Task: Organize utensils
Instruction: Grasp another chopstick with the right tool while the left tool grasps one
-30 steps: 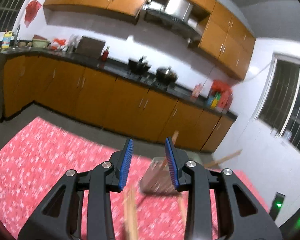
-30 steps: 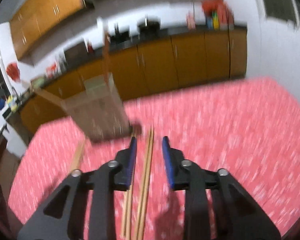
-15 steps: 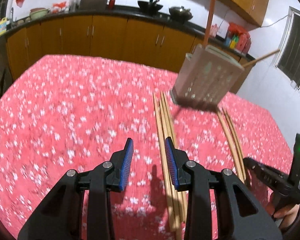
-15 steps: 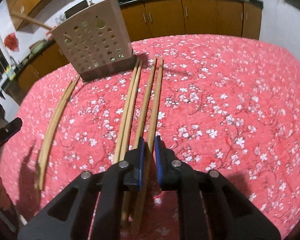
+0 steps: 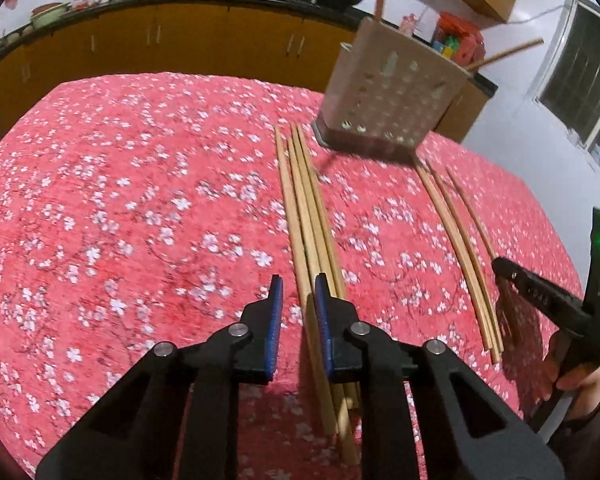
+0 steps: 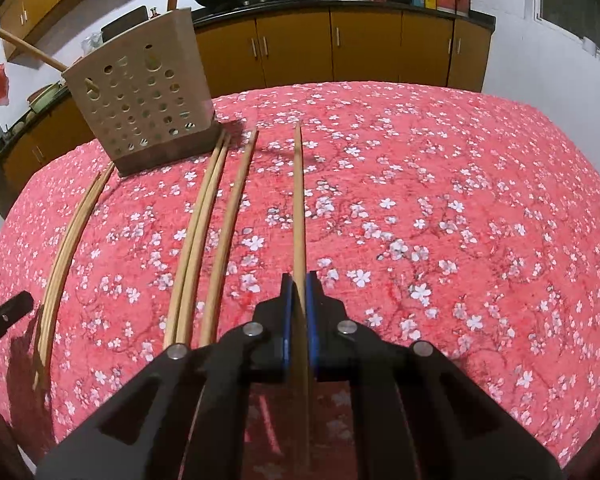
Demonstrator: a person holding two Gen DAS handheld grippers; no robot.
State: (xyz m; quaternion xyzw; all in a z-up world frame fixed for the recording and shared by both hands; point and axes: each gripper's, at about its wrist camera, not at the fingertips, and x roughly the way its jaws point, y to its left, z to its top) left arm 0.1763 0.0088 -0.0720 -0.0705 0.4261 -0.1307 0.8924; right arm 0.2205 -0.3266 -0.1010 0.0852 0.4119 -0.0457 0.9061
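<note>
A single chopstick (image 6: pixel 298 200) is clamped between the blue pads of the right gripper (image 6: pixel 299 280), the jaws drawn in tight on its near end; its far tip points out over the red cloth (image 6: pixel 460 200), apart from the others. Three more chopsticks (image 6: pixel 204 220) lie just to its left, and a further pair (image 6: pixel 68 240) lies near the table's left edge. The holder (image 6: pixel 148 100), a perforated box with two sticks already standing in it, sits at the far ends of these. The left gripper (image 5: pixel 298 284) is seen partly open, with a chopstick bundle (image 5: pixel 304 208) passing between and under its jaws; whether anything is gripped cannot be told.

The step in hand is judged to be the carrying of the held stick to the holder. The stick should be raised clear of the cloth, tilted upright, and its tip lowered through the open top before the grip is eased.
</note>
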